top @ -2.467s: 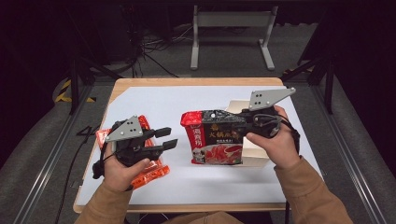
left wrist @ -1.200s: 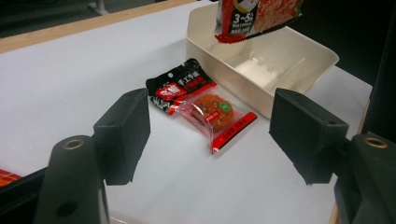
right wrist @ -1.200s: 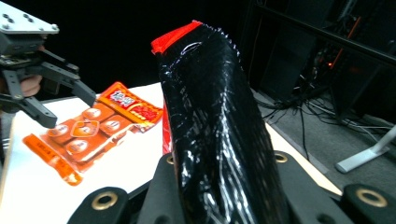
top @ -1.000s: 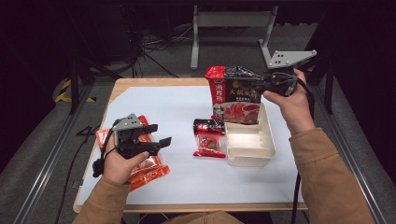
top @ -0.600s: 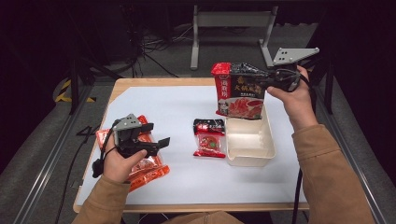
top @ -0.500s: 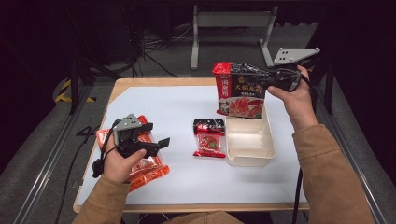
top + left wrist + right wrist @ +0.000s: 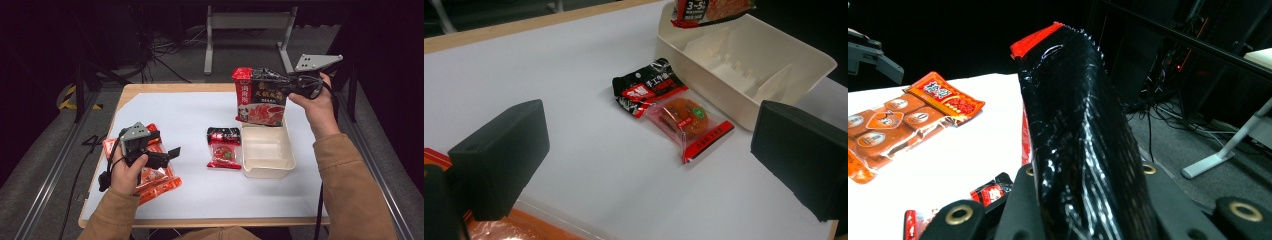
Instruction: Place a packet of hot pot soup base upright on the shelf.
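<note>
High view, and the right gripper (image 7: 286,86) is up above the table's far side, its jaws clamped on the top edge of a big red and black packet (image 7: 260,96) that hangs below it, the bottom edge over the far end of the cream tray (image 7: 266,159). The left gripper (image 7: 170,156) hovers near the front left with its 2 jaws spread wide, nothing between them. Ahead of those jaws, well apart, lies a small black and red sachet (image 7: 670,106), just beside the tray's near wall. Beneath the left hand (image 7: 126,172) sits an orange snack pack (image 7: 152,175), flat on the white tabletop (image 7: 175,115).
</note>
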`<state>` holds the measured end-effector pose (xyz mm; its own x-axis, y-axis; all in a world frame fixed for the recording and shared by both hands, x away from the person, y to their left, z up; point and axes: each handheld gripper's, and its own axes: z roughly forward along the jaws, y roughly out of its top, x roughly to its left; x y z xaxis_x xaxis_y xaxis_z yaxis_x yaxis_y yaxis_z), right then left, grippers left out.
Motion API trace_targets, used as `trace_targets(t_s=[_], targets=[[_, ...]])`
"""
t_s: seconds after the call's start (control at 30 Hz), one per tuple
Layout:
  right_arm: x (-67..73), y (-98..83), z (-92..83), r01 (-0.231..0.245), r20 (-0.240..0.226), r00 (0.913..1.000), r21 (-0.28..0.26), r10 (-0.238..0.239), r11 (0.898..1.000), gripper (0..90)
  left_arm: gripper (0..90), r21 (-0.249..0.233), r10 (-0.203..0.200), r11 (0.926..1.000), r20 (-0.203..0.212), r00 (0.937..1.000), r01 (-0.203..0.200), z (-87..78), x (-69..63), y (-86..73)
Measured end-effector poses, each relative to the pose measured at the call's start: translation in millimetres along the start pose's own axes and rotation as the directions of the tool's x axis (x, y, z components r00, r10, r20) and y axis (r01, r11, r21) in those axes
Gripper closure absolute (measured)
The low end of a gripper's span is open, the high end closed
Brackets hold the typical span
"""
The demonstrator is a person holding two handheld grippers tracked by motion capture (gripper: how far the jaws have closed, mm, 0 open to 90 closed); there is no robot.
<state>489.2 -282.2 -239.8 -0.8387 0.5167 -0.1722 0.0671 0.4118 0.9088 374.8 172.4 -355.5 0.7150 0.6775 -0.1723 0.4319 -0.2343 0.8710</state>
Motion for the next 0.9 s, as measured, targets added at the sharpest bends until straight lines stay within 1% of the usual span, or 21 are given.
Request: trace_targets(t_s=[0.03, 0.13, 0.23, 0.33, 0.37, 0.47, 0.53, 0.73, 0.8, 0.9], targets=[[-0.7, -2.1, 0.9, 0.001, 0.001, 1.0000, -0.002, -0.001, 1.000, 79.5, 2.7, -0.001, -0.001, 1.0000, 0.000, 1.0000, 0.001, 0.1, -0.5, -0.3], [-2.3, -7.2, 3.2, 0.000, -0.003, 1.0000, -0.004, 0.000, 1.000, 79.5, 2.7, -0.006, 0.014, 0.9999, -0.001, 0.9999, -0.014, -0.3, -0.2, -0.5], [-3.6, -11.0, 5.1, 0.000, -0.005, 1.0000, -0.001, 0.000, 1.000, 79.5, 2.7, -0.008, 0.013, 0.9999, 0.008, 0.9999, -0.013, 0.6, -0.8, -1.1], [-5.3, -15.3, 7.3, 0.011, -0.003, 0.9999, 0.003, -0.011, 1.000, 79.5, 2.2, 0.012, 0.022, 0.9997, 0.010, 0.9997, -0.022, 2.7, -1.9, -1.7], [-5.3, -15.3, 7.3, 0.011, -0.003, 0.9999, 0.003, -0.011, 1.000, 79.5, 2.2, 0.012, 0.022, 0.9997, 0.010, 0.9997, -0.022, 2.7, -1.9, -1.7], [-8.6, -19.9, 8.8, 0.015, 0.011, 0.9998, 0.011, -0.015, 1.000, 79.4, 2.1, 0.022, 0.027, 0.9994, 0.008, 0.9996, -0.028, 4.7, -3.1, -1.8], [-10.2, -22.9, 10.1, 0.015, 0.019, 0.9997, 0.015, -0.015, 1.000, 79.4, 2.1, 0.017, 0.028, 0.9994, 0.008, 0.9996, -0.028, 4.7, -2.4, -1.8], [-14.7, -32.5, 14.5, 0.006, 0.035, 0.9993, 0.032, -0.007, 0.999, 79.2, 2.2, 0.021, 0.017, 0.9996, 0.007, 0.9998, -0.017, 4.3, -2.2, -2.5], [-15.7, -35.3, 15.7, 0.003, 0.040, 0.9992, 0.032, -0.004, 0.999, 79.2, 2.2, 0.021, 0.027, 0.9994, 0.004, 0.9996, -0.027, 4.4, -1.3, -2.3], [-16.3, -37.6, 16.8, -0.001, 0.045, 0.9990, 0.033, -0.001, 0.999, 79.0, 2.2, 0.023, 0.029, 0.9993, 0.005, 0.9996, -0.029, 4.6, -0.9, -2.5]])
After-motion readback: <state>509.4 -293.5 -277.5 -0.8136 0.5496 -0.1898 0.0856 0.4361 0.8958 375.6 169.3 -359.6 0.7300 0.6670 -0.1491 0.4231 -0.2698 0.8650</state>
